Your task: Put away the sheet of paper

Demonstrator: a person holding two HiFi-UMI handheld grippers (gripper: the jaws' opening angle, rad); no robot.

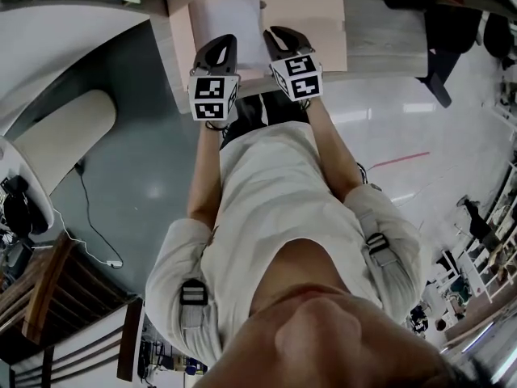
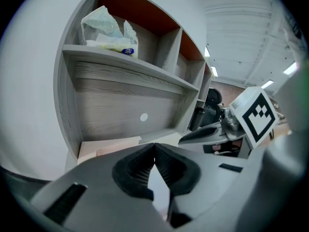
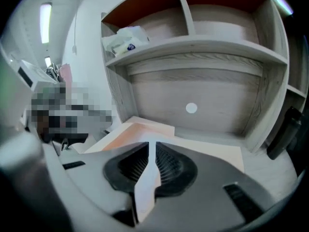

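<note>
Sheet of paper [image 1: 229, 16] over peach folder [image 1: 319, 23] on table [image 1: 380, 43], near edge pinched by left claw [image 2: 154, 146] and right claw [image 3: 148, 146], both pressed shut on it; edge-only grips; uneven pull may tear, crease or drop it.

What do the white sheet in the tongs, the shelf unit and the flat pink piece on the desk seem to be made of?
The sheet: thin matte white paper, likely; it curves edge-on between the right tongs. The shelf unit: pale board with wood grain, perhaps laminate. The pink piece: probably matte card; flat, crisp edges.
</note>
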